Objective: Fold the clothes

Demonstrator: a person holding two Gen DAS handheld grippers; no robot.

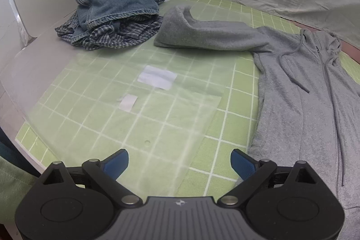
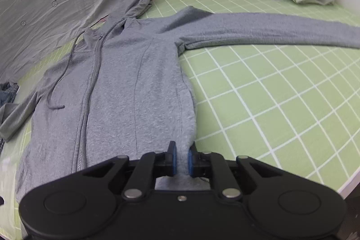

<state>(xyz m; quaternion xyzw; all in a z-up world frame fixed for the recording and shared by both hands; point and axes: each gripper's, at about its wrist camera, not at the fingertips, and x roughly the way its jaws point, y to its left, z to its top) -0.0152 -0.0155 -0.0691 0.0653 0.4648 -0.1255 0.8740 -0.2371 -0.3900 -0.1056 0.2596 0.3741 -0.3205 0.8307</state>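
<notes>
Evidently mid-fold: grey hoodie (image 2: 117,91) lies flat, zipped, sleeves out on the green table (image 2: 270,93); right gripper (image 2: 181,158) fingers pinch its hem, left gripper (image 1: 180,163) fingers apart, empty — match that corner before lifting.

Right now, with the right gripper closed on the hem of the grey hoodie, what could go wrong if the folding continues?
1. The right gripper pinches only a narrow bit of the grey hoodie hem, so the cloth may slip out.
2. The left gripper is open and holds nothing; a one-sided pull could skew the hoodie.
3. One sleeve lies close to the unfolded pile and might drag it.
</notes>
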